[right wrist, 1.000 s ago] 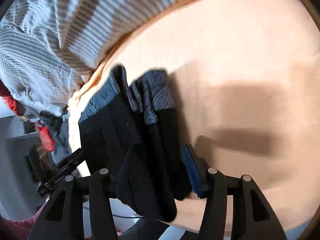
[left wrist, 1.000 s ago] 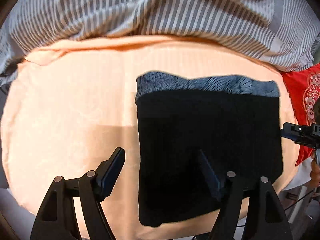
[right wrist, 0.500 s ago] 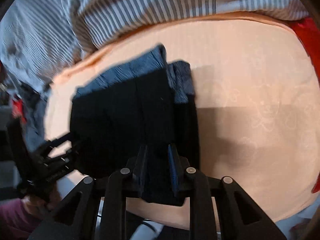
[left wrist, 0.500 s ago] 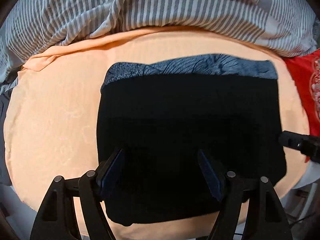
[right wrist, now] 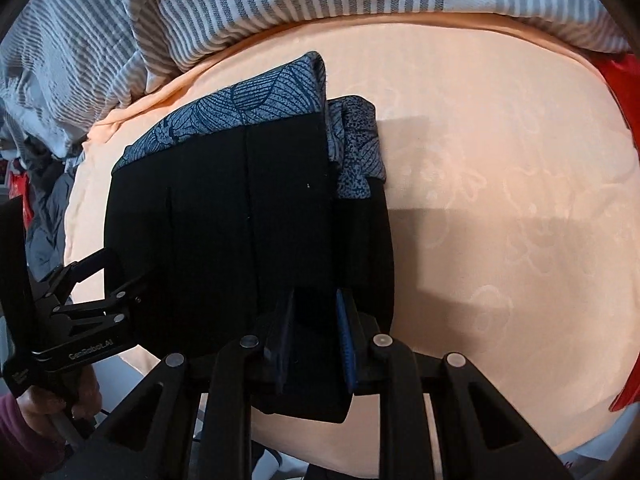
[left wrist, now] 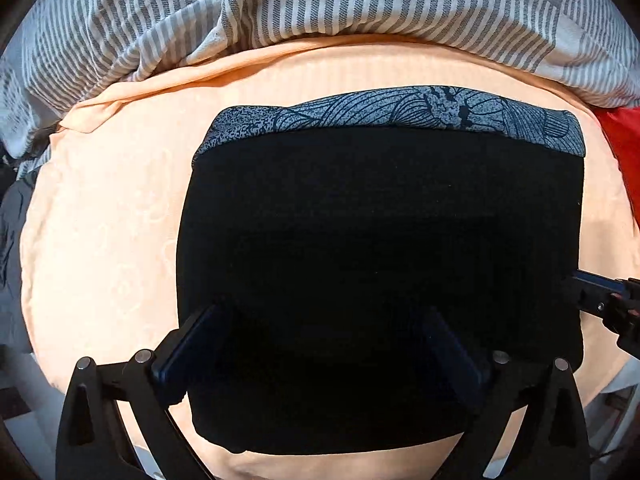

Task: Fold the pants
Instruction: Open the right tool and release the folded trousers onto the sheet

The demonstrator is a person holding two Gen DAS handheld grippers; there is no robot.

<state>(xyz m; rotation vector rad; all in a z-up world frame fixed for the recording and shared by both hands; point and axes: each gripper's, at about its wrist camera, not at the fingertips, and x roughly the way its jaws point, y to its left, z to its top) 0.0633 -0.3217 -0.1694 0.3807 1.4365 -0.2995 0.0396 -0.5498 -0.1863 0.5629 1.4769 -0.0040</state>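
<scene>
The pants [left wrist: 380, 240] are black with a blue patterned waistband, folded into a thick rectangle on the peach sheet [left wrist: 100, 240]. My left gripper [left wrist: 320, 352] is open, its fingers spread wide over the near edge of the stack. My right gripper [right wrist: 316, 336] is shut on the near right edge of the pants [right wrist: 240, 220], pinching the folded layers. The right gripper's tip shows at the right edge of the left wrist view [left wrist: 600, 300]. The left gripper shows at the left of the right wrist view [right wrist: 100, 292].
A grey and white striped duvet [left wrist: 320, 0] is bunched along the far side of the bed. A red cloth [left wrist: 624, 152] lies at the right. Dark clothes [right wrist: 44, 200] sit off the bed's left. The bed's near edge is just below the pants.
The right gripper closed onto the pants' edge. The left gripper moved right, from beside the stack to centred over it, and stayed open.
</scene>
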